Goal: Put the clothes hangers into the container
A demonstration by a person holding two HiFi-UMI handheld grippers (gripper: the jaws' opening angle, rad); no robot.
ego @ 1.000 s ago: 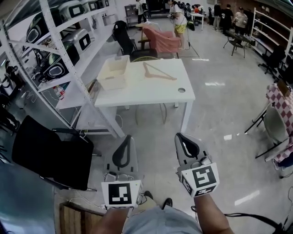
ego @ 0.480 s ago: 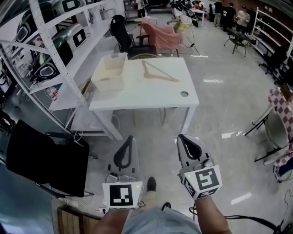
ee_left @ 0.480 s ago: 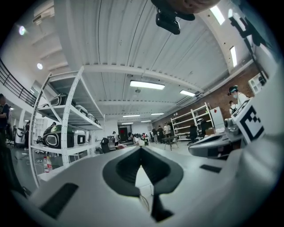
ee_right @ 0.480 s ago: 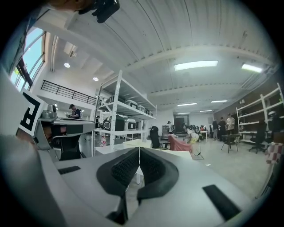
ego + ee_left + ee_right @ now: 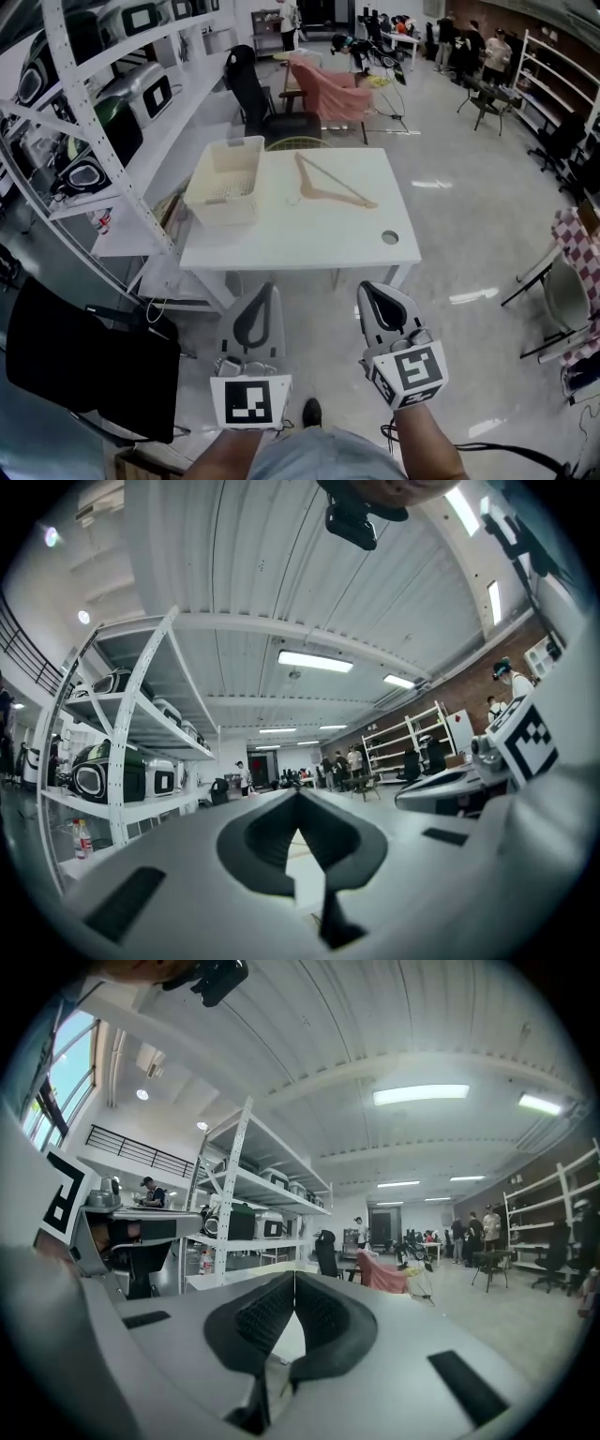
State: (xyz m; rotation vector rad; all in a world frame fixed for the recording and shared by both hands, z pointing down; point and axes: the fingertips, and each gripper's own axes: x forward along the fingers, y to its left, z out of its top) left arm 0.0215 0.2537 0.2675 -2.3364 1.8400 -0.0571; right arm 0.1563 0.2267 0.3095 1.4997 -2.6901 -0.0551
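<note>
Table: ahead, right of shelving
Container: on table, left side
Hanger: 1, on table, right of container, apart

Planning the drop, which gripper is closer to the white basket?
Left. The left gripper hangs short of the basket, nearly in line; the right gripper is farther right.

A white surface stands beside a white shelving rack loaded with appliances, with a black chair at lower left and a pink-draped chair beyond the far edge.
</note>
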